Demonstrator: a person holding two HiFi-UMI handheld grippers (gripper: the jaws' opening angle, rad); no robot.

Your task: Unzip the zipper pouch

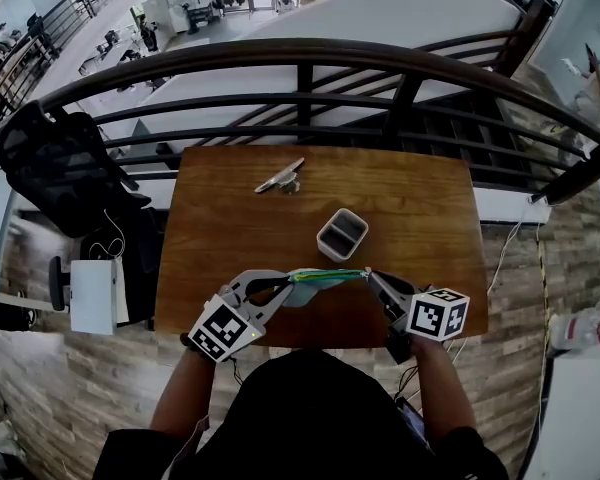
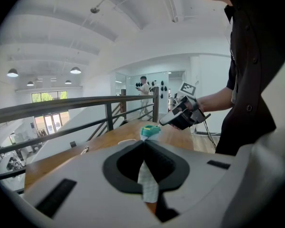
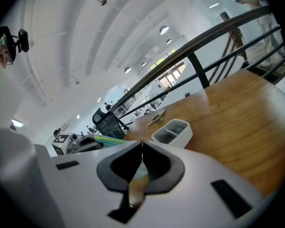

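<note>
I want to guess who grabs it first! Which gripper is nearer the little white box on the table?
Right. The right gripper sits just below-right of the small white plastic divided box in the head view; the left gripper sits farther off, below-left.

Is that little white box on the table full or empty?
Empty, it seems: the head view looks down into both compartments of the white box and shows only bare grey bottoms, nothing inside.
</note>
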